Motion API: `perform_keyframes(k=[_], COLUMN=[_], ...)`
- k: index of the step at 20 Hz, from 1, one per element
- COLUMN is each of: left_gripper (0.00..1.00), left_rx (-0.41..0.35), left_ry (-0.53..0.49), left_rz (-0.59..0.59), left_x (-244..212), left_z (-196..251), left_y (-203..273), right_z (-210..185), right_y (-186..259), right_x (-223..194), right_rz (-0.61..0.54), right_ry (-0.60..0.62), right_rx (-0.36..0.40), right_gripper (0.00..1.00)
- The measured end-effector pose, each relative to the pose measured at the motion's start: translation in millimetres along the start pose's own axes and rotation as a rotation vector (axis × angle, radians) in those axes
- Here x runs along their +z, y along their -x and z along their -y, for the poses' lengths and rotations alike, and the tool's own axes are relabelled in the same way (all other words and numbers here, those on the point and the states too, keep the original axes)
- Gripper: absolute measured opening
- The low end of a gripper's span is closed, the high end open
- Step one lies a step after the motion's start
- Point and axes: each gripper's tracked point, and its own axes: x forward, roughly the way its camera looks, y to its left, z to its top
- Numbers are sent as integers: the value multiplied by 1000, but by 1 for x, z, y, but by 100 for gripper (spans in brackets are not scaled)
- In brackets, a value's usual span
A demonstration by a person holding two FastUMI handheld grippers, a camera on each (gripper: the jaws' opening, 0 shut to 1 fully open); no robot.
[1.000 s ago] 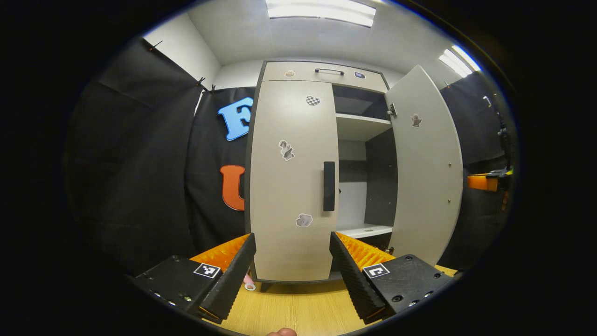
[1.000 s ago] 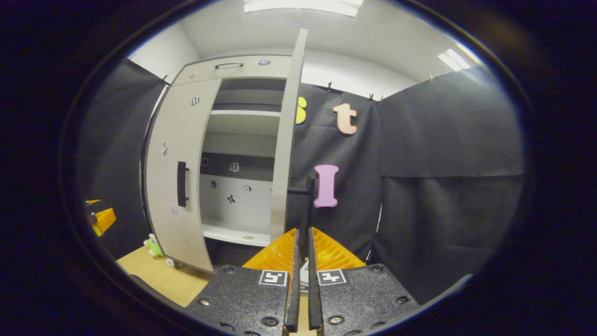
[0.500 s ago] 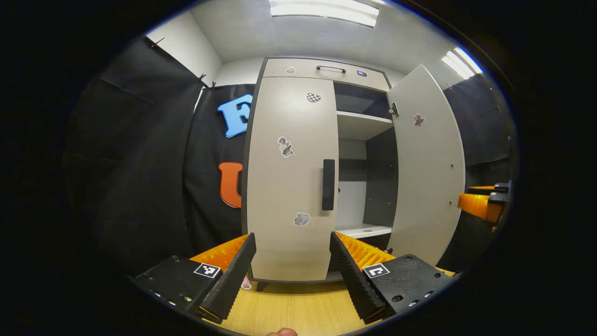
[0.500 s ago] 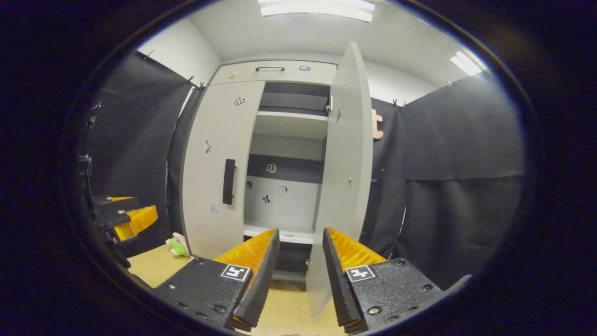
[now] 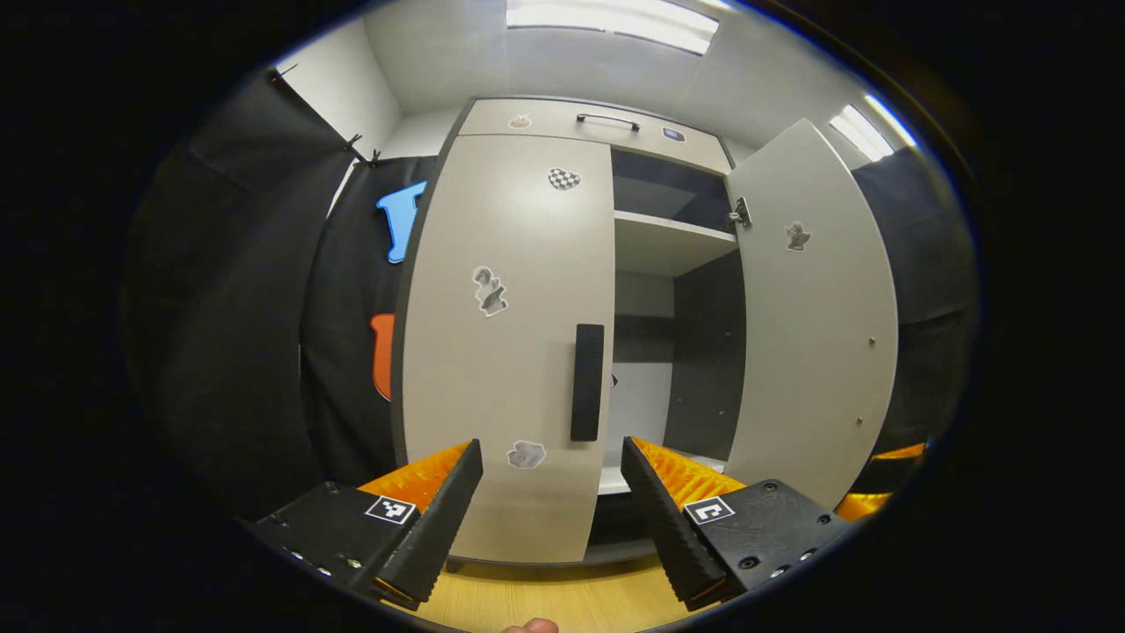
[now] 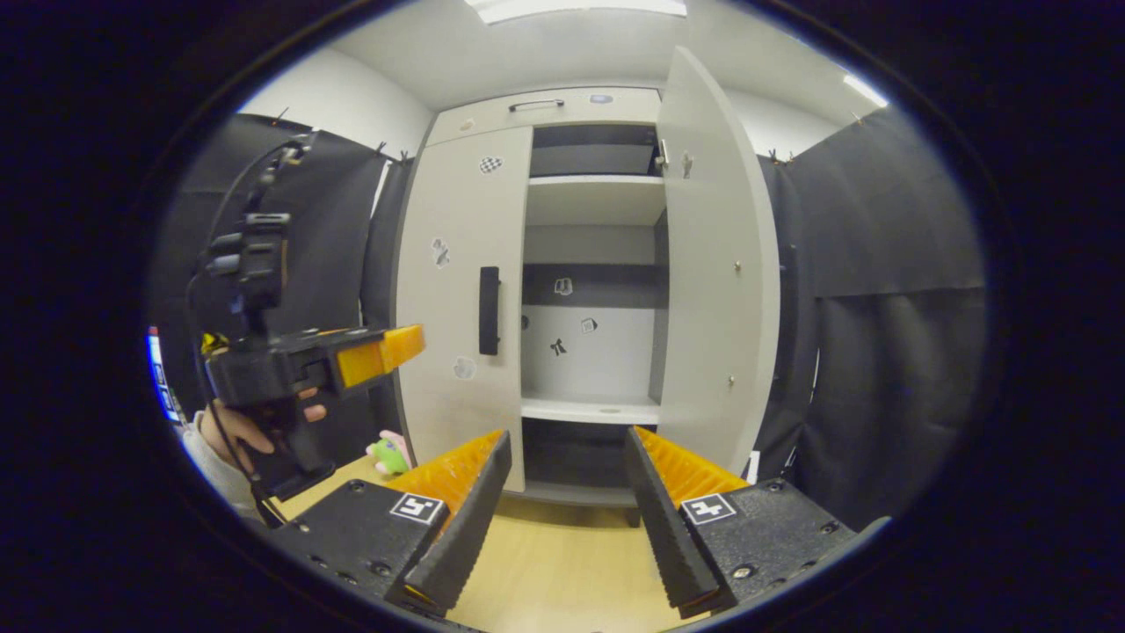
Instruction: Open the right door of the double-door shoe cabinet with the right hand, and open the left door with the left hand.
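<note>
Left gripper view: left tool (image 5: pixel 552 492) spread wide, holding nothing, hovering short of shoe cabinet (image 5: pixel 562 123). Left door (image 5: pixel 510 352) shut, dark handle (image 5: pixel 587 382) at its inner edge, just above gap between fingers. Right door (image 5: pixel 813 316) swung wide, shelves (image 5: pixel 672 230) bare.

Right gripper view: hand (image 6: pixel 230 426) grips left tool (image 6: pixel 382 350) at left, near left door (image 6: pixel 457 299). Small green toy (image 6: pixel 387 454) on counter (image 6: pixel 545 563) by cabinet foot. Right tool (image 6: pixel 567 488) spread wide, holding nothing, facing open compartment. Right door (image 6: pixel 716 264) stands open at right.
</note>
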Motion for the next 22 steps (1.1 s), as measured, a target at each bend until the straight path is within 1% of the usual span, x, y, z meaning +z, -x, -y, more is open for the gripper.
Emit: perform_keyframes(k=[2, 3, 6, 9, 11, 13, 15, 18, 20, 21, 22], left_gripper=[95, 95, 95, 95, 95, 95, 94, 93, 93, 93, 94], left_rx=[-24, -25, -2, 24, 32, 40, 62, 76, 77, 76, 76], left_ry=[18, 21, -4, -55, -53, -30, -42, -65, -69, -63, -50], left_rz=[0, -6, -11, -24, -39, -39, -35, -41, -44, -42, -39], left_x=[1, 1, -2, -5, -8, -7, -6, -7, -8, -7, -7], left_z=[8, 11, 14, 15, 17, 18, 14, 15, 14, 14, 14], left_y=[-32, -45, -85, -117, -131, -141, -146, -146, -147, -147, -147], right_z=[4, 7, 15, 30, 38, 40, 45, 52, 52, 50, 49], right_y=[3, 4, 6, 7, 5, 4, 5, 4, 1, -1, 0], right_x=[-4, -5, -3, -6, -8, -13, -16, -18, -18, -19, -20], right_rz=[-11, -14, -4, -8, -13, -23, -30, -33, -34, -34, -36], right_ry=[-14, -24, -56, -59, -70, -90, -101, -103, -114, -121, -125], right_rx=[-6, -9, -17, -52, -68, -73, -78, -98, -96, -92, -87], right_gripper=[85, 84, 84, 84, 84, 83, 83, 83, 83, 82, 78])
